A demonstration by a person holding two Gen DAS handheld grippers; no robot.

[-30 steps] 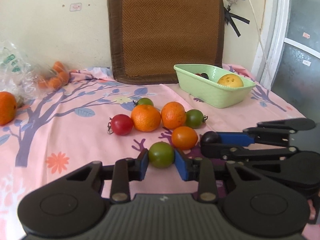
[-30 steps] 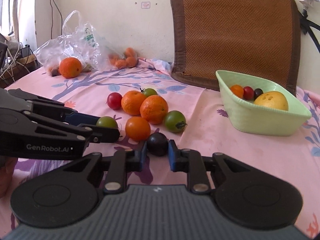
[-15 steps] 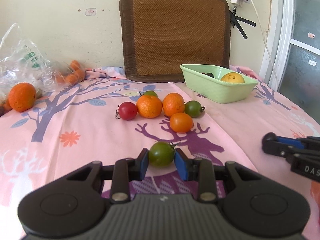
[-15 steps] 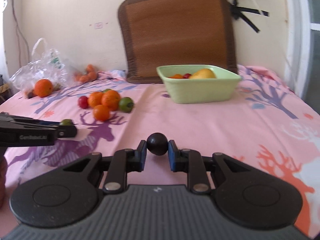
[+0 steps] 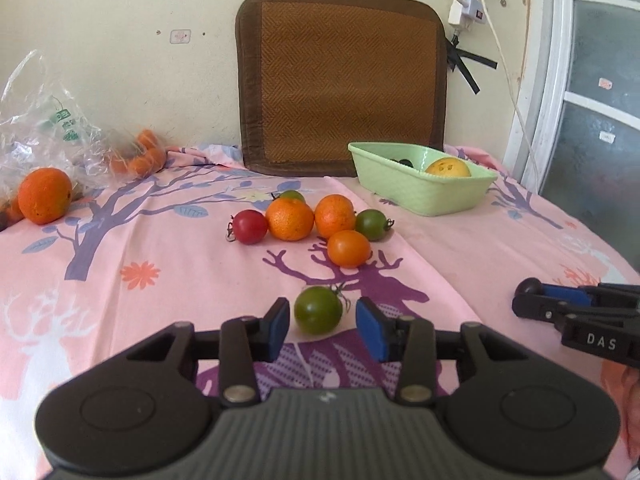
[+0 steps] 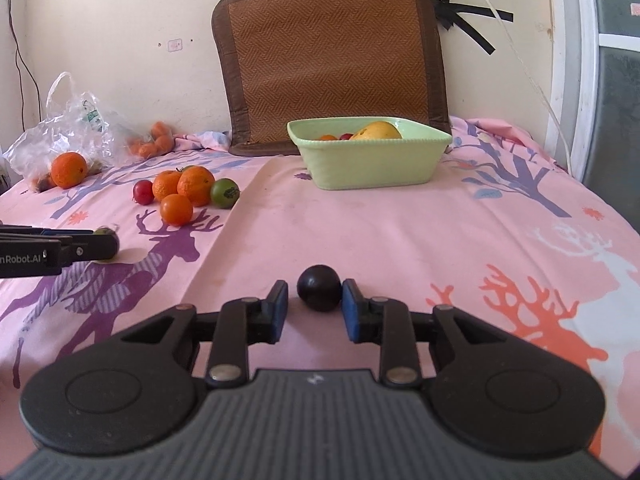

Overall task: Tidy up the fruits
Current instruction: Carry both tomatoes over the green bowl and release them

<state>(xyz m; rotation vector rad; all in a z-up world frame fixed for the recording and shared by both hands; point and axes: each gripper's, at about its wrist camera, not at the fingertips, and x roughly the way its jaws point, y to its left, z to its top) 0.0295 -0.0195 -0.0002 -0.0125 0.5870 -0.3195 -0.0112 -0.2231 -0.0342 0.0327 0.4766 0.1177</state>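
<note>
Left wrist: left tongs (image 5: 323, 324) wide around green tomato (image 5: 318, 309); right tongs (image 6: 313, 310) wide, dark fruit (image 6: 319, 288) between.

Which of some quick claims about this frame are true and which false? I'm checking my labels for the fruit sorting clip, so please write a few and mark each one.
1. The left tongs are clamped on the green tomato. False: the pads stand apart from it on both sides, and it sits on the cloth.
2. The dark round fruit lies on the pink tablecloth between the right tongs. True.
3. The green bowl holds a yellow fruit. True.
4. The red tomato is inside the bowl with the yellow fruit. False: it lies on the cloth beside the oranges.
5. A brown woven mat leans on the wall behind the bowl. True.
</note>
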